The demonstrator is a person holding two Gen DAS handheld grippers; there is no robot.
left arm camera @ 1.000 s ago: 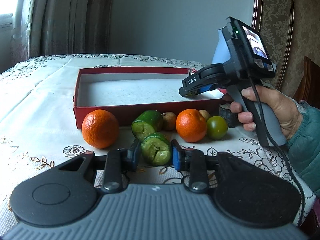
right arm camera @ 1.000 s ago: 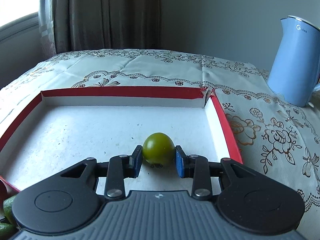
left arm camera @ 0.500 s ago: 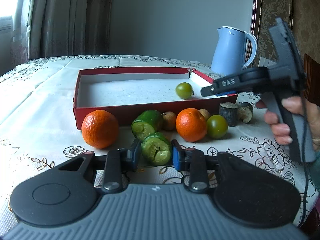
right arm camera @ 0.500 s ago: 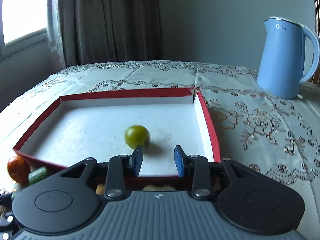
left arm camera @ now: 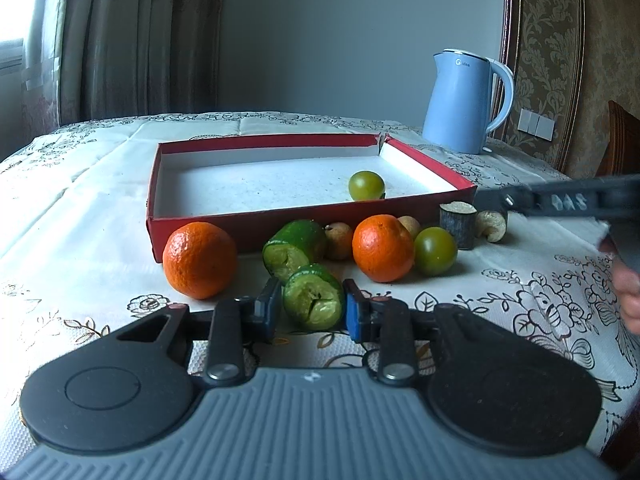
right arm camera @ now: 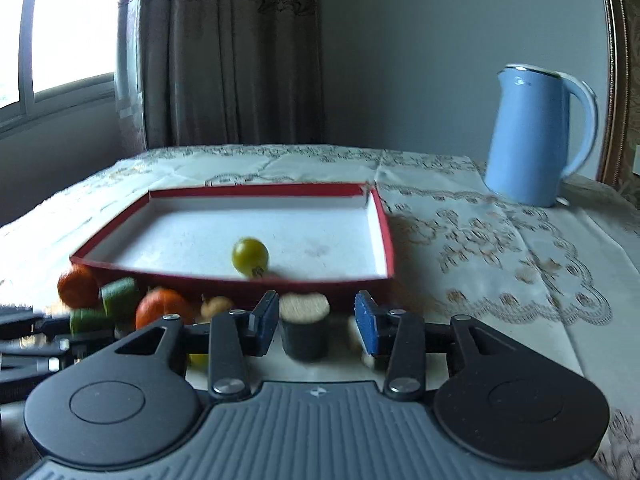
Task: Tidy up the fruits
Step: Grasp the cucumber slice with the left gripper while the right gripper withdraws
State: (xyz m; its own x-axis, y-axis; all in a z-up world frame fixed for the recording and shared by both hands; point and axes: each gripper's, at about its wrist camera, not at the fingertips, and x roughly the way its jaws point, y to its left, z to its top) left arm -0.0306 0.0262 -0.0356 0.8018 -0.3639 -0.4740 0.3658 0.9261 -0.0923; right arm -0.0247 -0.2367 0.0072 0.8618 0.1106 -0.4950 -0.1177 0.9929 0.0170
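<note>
A red box (left arm camera: pixel 280 224) with a white floor stands on the table; one green round fruit (left arm camera: pixel 366 185) lies inside it, also in the right wrist view (right arm camera: pixel 250 257). In front of the box lie two oranges (left arm camera: pixel 199 265), (left arm camera: pixel 382 248), a green cut piece (left arm camera: pixel 294 245), a green round fruit (left arm camera: pixel 435 251), small brown fruits (left arm camera: pixel 338 240) and a dark cut stub (left arm camera: pixel 458 225). My left gripper (left arm camera: pixel 310 308) is shut on a green cut fruit piece (left arm camera: pixel 314 303) low over the cloth. My right gripper (right arm camera: pixel 316 322) is open and empty, its jaws either side of the dark stub (right arm camera: pixel 305 328).
A blue kettle (left arm camera: pixel 464 102) stands at the back right, also in the right wrist view (right arm camera: pixel 536 136). The embroidered tablecloth (left arm camera: pixel 80 216) covers the table. A curtain (right arm camera: pixel 224 52) and a window are behind. A chair back (left arm camera: pixel 624 136) is at the far right.
My right gripper let go of the green round fruit in the box and drew back out, low in front of it, around the dark stub. The left gripper has not moved.
</note>
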